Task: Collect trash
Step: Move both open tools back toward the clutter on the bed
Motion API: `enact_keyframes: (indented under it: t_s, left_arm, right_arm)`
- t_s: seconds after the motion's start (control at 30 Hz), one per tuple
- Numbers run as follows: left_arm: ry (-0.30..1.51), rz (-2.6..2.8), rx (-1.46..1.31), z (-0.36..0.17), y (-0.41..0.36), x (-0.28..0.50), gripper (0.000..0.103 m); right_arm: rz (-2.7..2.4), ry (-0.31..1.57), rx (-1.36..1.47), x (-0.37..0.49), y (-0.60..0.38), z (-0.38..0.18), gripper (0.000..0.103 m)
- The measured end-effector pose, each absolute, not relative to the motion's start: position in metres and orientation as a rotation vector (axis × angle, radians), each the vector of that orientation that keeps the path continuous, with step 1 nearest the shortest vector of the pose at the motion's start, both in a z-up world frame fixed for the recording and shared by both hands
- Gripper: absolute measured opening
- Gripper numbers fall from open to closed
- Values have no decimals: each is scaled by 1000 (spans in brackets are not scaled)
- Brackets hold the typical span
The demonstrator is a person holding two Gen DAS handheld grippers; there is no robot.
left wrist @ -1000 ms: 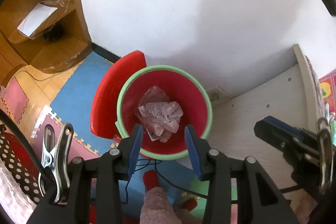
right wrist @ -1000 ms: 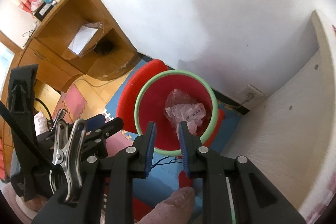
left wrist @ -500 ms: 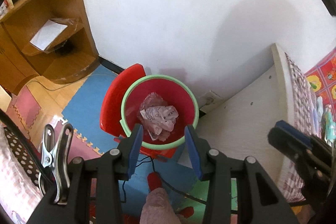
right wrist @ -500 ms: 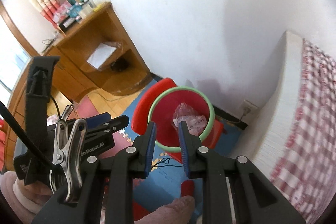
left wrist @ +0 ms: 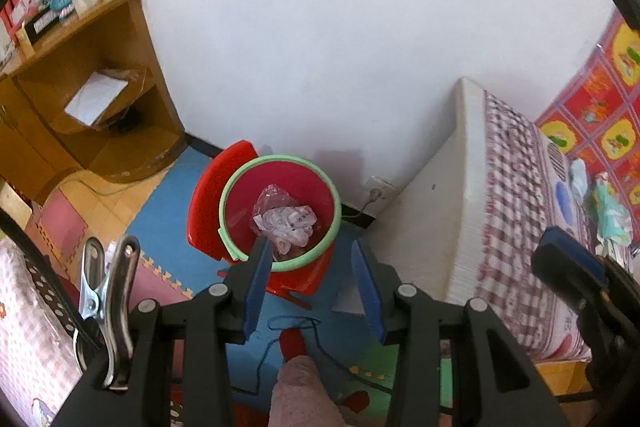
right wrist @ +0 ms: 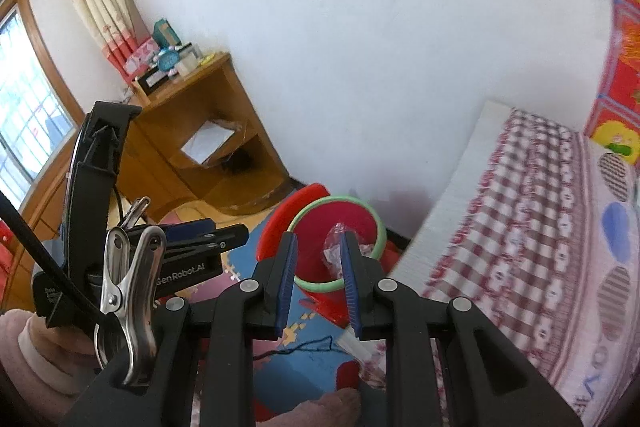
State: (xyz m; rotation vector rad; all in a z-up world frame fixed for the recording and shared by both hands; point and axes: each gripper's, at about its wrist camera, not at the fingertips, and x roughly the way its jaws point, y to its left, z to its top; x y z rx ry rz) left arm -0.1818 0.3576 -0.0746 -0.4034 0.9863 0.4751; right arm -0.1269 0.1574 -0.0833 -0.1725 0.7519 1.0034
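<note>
I'm looking left to right: a wooden desk (left wrist: 86,99) is standing against the white wall (left wrist: 320,27), foam floor mats (left wrist: 160,211) are spreading below, and a checked bed (left wrist: 516,227) is filling the right. Crumpled trash (left wrist: 286,221) is sitting inside the red bin (left wrist: 280,211) on the mats. I'm holding my left gripper (left wrist: 310,287) and right gripper (right wrist: 316,283) above it, jaws apart and gripping nothing.

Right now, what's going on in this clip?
A person is holding a gripper in each hand above a red bin with a green rim, which sits on a red stool by the wall. Crumpled paper and plastic trash already lies inside the bin. The left gripper and the right gripper are both empty, with nothing between their blue-padded fingers. A bed stands to the right and a wooden desk to the left.
</note>
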Motion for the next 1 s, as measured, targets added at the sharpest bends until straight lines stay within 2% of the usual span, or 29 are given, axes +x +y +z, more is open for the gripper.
enact_keyframes:
  t_s: [0.4,1.0]
  left_arm:
    - [952,396,-294,-29,273,-192,43]
    - [926,199,-208,3,140,-172,43]
  right_arm:
    - [948,652,-75,-148,59,-50,23]
    - [747,556,41,-165,-97,-20,29]
